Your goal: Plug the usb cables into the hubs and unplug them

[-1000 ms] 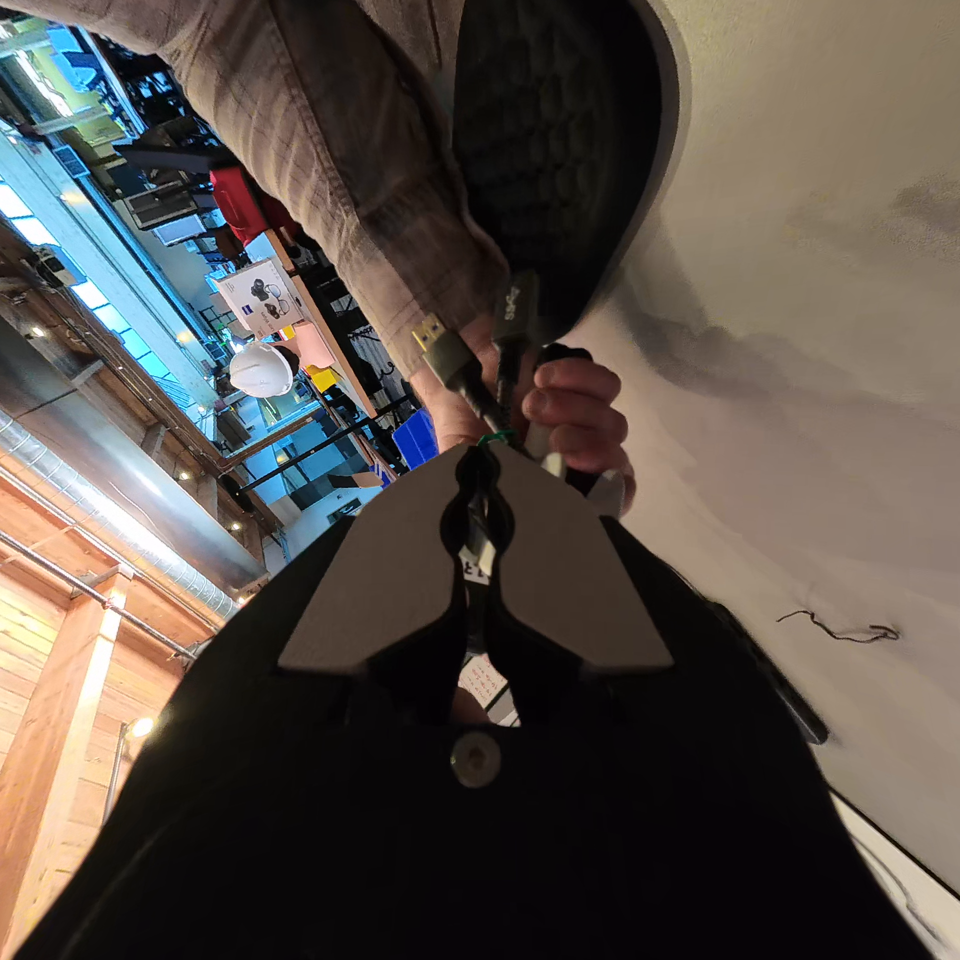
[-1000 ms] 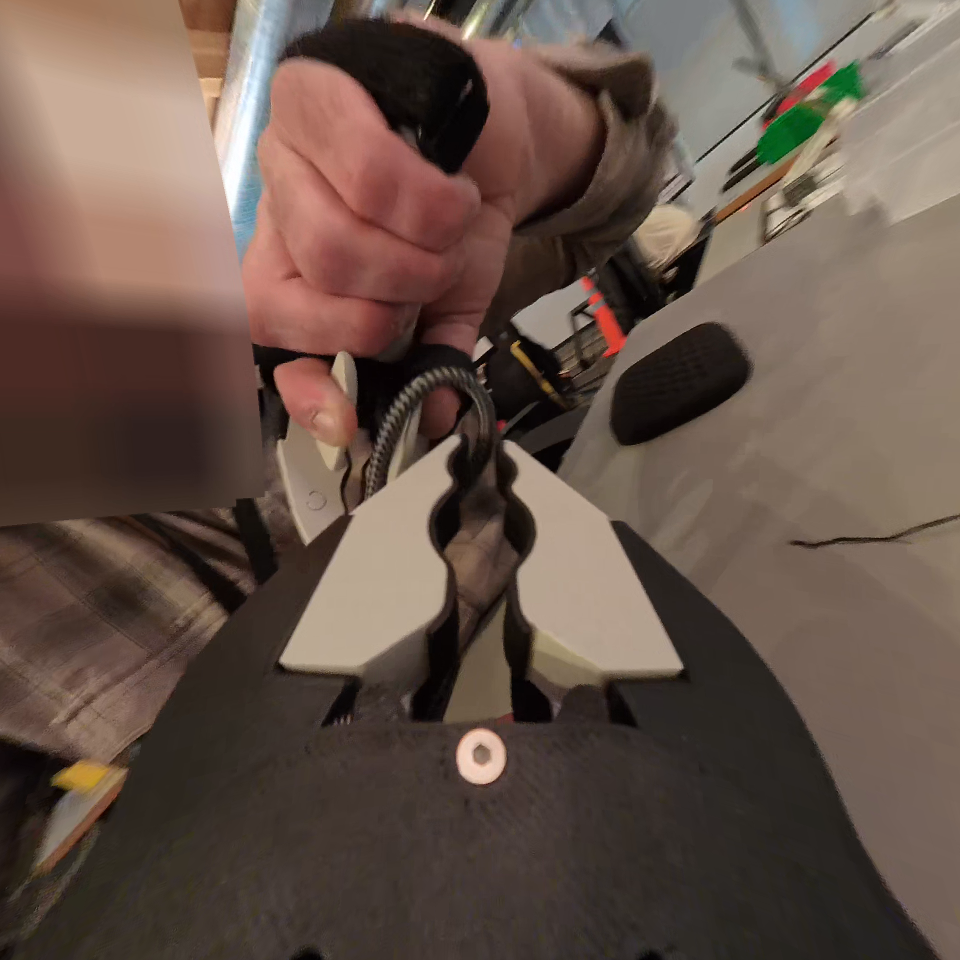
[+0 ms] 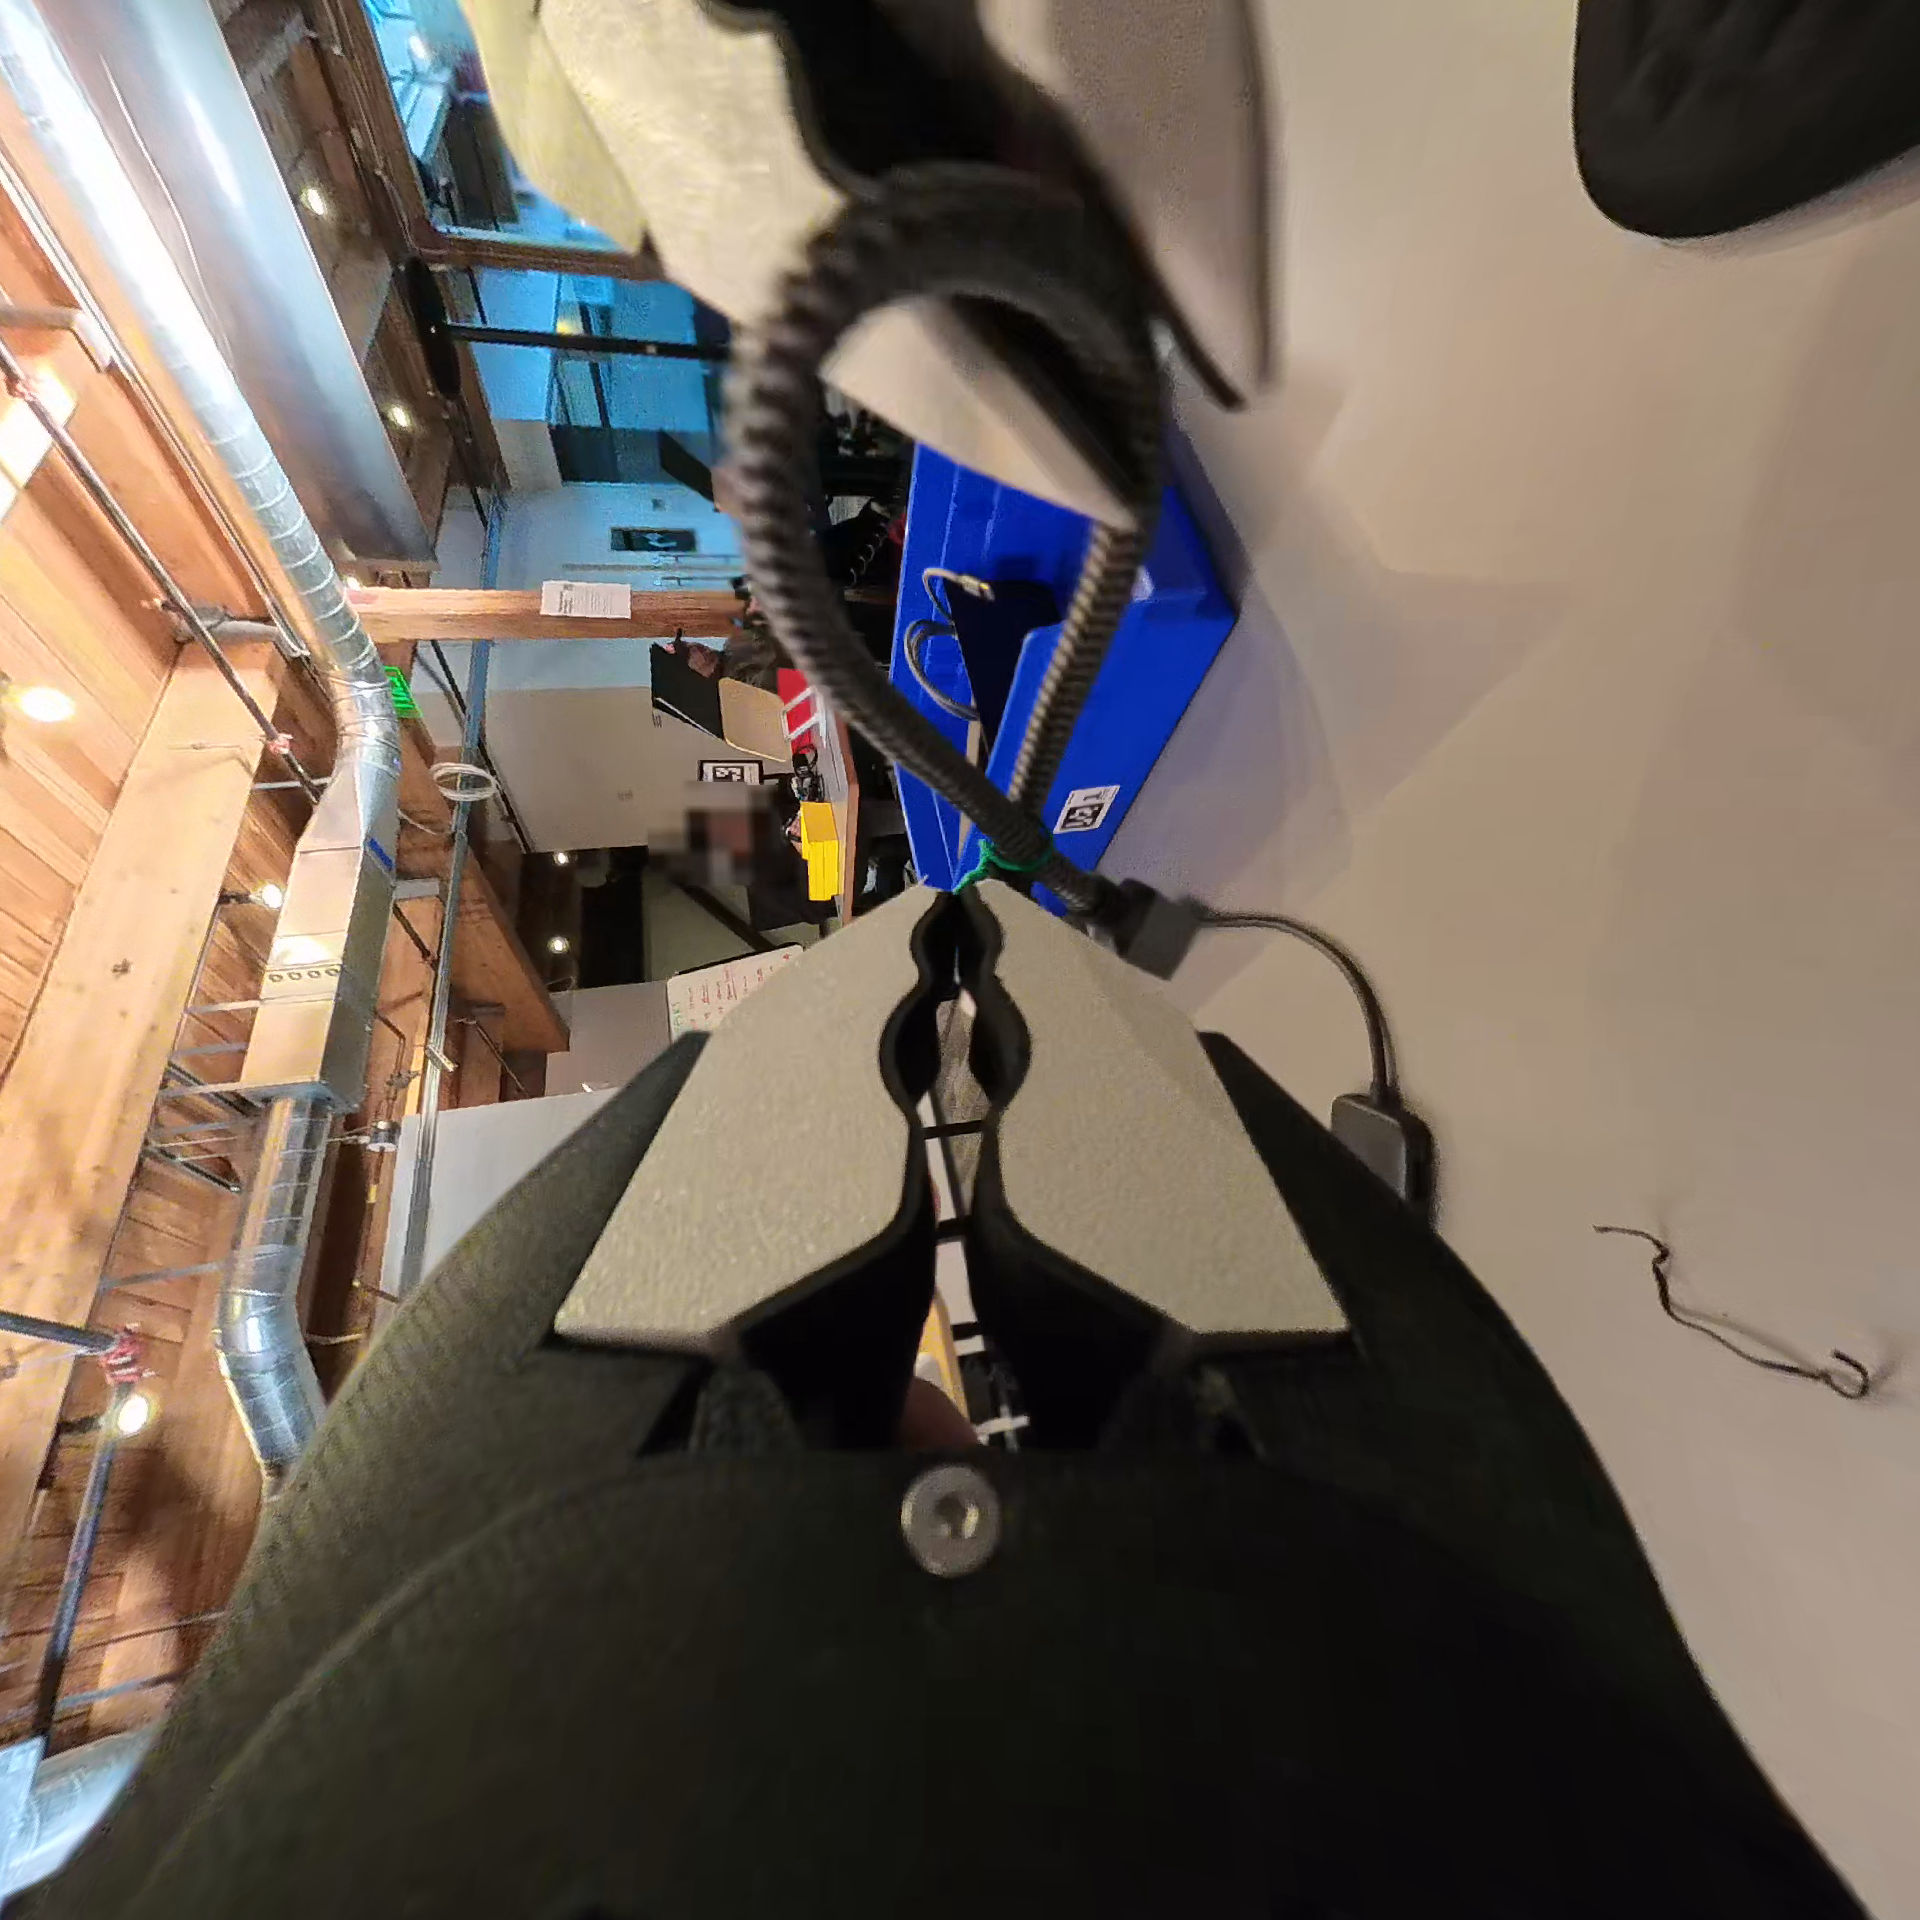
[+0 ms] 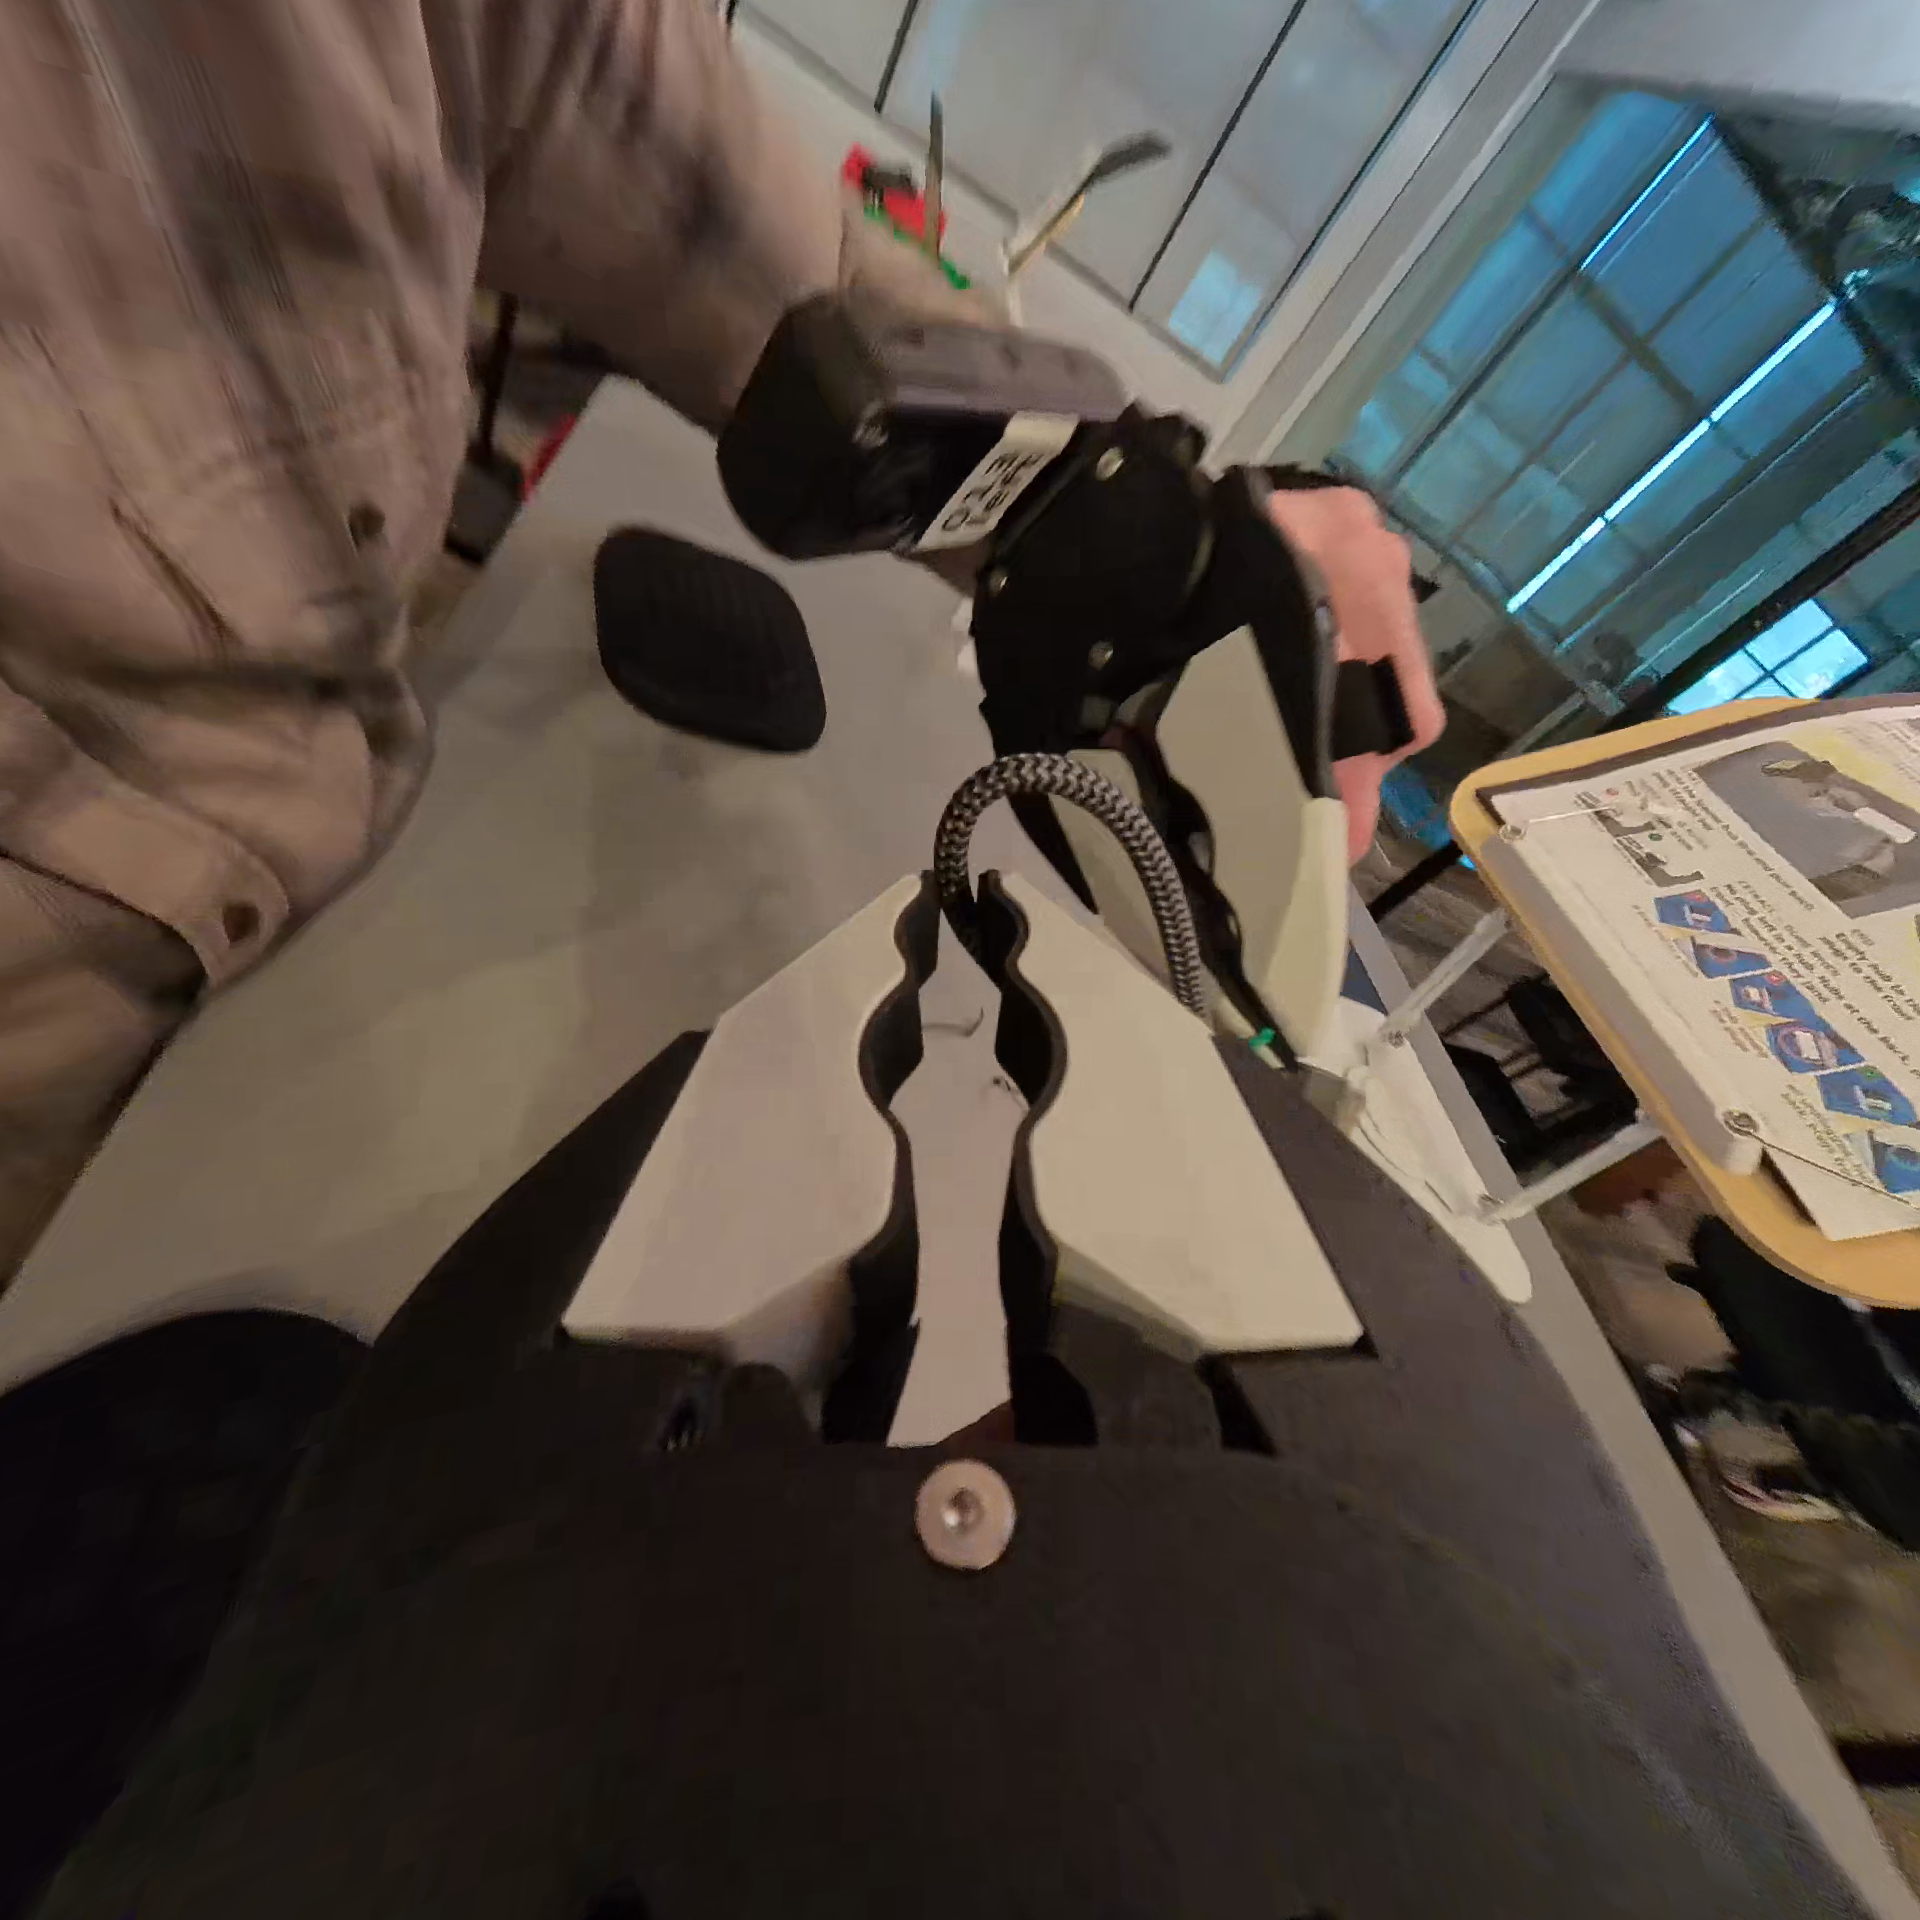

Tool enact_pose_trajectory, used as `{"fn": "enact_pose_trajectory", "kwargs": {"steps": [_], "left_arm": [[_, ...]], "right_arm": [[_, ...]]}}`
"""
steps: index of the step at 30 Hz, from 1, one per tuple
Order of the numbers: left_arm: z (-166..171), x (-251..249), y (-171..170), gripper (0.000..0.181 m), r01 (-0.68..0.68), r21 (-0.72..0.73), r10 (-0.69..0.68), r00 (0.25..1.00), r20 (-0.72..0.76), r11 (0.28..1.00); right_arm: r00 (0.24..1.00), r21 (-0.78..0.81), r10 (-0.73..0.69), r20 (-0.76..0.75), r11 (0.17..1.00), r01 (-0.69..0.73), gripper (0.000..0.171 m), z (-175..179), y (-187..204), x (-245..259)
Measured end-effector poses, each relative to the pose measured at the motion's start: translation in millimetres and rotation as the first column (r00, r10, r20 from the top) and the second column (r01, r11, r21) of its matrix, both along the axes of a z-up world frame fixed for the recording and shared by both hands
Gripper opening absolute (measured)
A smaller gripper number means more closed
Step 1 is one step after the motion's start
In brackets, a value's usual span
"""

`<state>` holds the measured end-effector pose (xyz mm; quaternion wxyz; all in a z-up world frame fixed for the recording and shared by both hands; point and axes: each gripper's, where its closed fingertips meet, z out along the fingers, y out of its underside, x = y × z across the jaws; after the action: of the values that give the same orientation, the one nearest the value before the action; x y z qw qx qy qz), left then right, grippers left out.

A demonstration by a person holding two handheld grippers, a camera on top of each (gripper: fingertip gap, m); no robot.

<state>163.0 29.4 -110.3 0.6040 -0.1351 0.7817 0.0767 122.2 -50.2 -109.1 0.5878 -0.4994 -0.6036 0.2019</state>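
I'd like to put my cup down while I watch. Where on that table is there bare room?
Bare white table stretches between the black pad and the loose thread. It is crowded by the blue bin and grey hub, where the left claw and right claw grip the braided cable.

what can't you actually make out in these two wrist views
- Left wrist view: the braided cable loops up into the right gripper; blur and the top edge hide the grip.
- Right wrist view: the cable's plug is hidden between the right gripper's fingers.
- Left wrist view: the grey hub is partly behind the left gripper; its ports are hidden.
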Motion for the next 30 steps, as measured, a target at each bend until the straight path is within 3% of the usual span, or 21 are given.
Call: {"fn": "enact_pose_trajectory", "kwargs": {"steps": [6, 13, 17, 24, 30], "left_arm": [[3.3, 7.5, 4.3, 0.001, -0.020, -0.042, 0.021, 0.999, 0.031, 0.999], [11.4, 17.2, 1.8, 0.001, -0.023, -0.198, 0.040, 0.996, 0.080, 0.980], [18.3, 22.0, -4.0, 0.001, 0.006, -0.345, 0.033, 0.994, 0.106, 0.939], [28.5, 22.3, -26.9, 0.001, 0.116, -0.577, -0.058, 0.991, 0.119, 0.808], [23.8, 14.9, -48.3, 0.001, 0.214, -0.647, -0.203, 0.975, 0.092, 0.732]], "right_arm": [[0.975, 0.159, -0.150, 0.165, 0.979, 0.124, 0.005, -14.2, 12.3, -1.4], [0.855, 0.280, -0.349, 0.382, 0.926, 0.253, 0.009, -56.6, 46.2, 10.2], [0.846, 0.207, -0.407, 0.343, 0.912, 0.354, 0.012, -61.5, 69.9, 20.9], [0.865, 0.161, -0.441, 0.241, 0.897, 0.412, 0.007, -58.7, 94.2, 32.8], [0.882, 0.164, -0.438, 0.173, 0.896, 0.413, 0.002, -45.7, 103.7, 42.8]]}}
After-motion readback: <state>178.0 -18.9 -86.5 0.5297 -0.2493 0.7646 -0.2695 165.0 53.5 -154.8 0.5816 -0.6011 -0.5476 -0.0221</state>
